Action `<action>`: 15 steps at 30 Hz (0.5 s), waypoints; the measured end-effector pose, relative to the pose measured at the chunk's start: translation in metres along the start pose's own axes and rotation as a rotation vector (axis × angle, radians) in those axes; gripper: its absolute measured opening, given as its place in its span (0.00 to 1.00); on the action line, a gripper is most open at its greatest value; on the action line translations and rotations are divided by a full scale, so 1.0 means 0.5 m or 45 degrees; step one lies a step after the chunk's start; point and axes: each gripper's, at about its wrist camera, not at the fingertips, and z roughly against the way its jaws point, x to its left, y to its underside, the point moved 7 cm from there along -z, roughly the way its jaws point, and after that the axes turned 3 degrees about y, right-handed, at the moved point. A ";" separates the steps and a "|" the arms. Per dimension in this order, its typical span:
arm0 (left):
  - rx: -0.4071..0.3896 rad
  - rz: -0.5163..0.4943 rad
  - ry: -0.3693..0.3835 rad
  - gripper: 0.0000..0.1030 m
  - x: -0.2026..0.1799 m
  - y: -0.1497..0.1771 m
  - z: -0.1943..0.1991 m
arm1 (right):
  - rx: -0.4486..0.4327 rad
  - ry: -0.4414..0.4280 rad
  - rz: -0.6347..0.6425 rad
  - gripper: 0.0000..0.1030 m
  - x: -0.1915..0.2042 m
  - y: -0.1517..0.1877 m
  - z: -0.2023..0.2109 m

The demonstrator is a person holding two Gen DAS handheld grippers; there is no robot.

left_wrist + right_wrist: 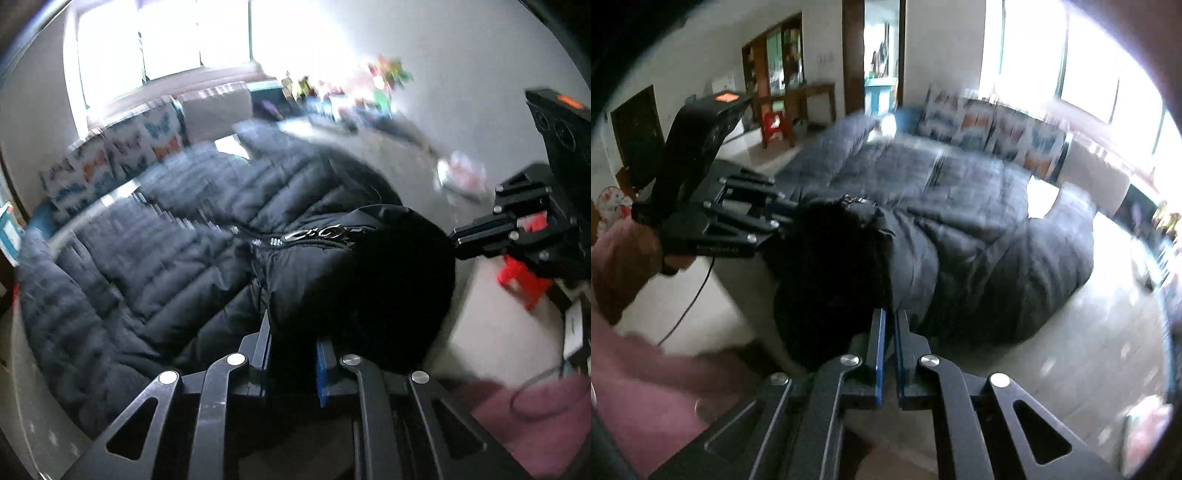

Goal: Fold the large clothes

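We see a dark quilted puffer jacket [155, 236] spread over a pale floor [399, 155], its hem end near a butterfly-print cushion [122, 155] by the bright window [166, 33]. Both views are motion-blurred.

Left gripper [291, 354]: jaws narrow, clamped on a bunched dark fold at the jacket's collar end, fabric filling the gap between the blue pads. A zipper pull and a silvery logo [317, 234] sit just past that fold. In the right wrist view the left gripper [783, 218] comes in from the left, tips buried in the same dark bunch, a hand [624, 258] behind it.

Right gripper [891, 325]: jaws nearly together, pinching the jacket [960, 229] edge at the near end, with only a thin slit between the pads. From the left wrist view the right gripper [458, 240] pokes into the fold from the right side; we cannot tell its gap there.

Red stool [524, 284] stands on the floor behind the right gripper. Pink sleeve [646, 387] at lower left.
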 end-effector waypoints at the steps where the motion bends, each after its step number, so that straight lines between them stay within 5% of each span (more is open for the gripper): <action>1: 0.042 0.003 0.012 0.18 -0.007 0.022 -0.019 | 0.048 -0.036 -0.019 0.06 0.003 0.020 -0.019; 5: 0.142 0.026 0.042 0.18 -0.016 0.075 -0.065 | 0.181 -0.084 -0.098 0.06 -0.016 0.054 -0.067; 9: 0.133 0.050 0.103 0.21 -0.014 0.073 -0.021 | 0.178 -0.065 -0.130 0.08 -0.068 -0.003 -0.056; 10: 0.125 0.078 0.136 0.22 -0.002 0.066 0.000 | 0.163 -0.040 -0.121 0.14 -0.082 -0.025 -0.053; 13: 0.092 0.153 0.150 0.28 0.039 0.044 0.053 | 0.127 -0.008 -0.151 0.54 -0.122 -0.070 -0.063; 15: 0.043 0.218 0.123 0.36 0.074 0.027 0.086 | 0.092 0.046 -0.163 0.55 -0.155 -0.101 -0.084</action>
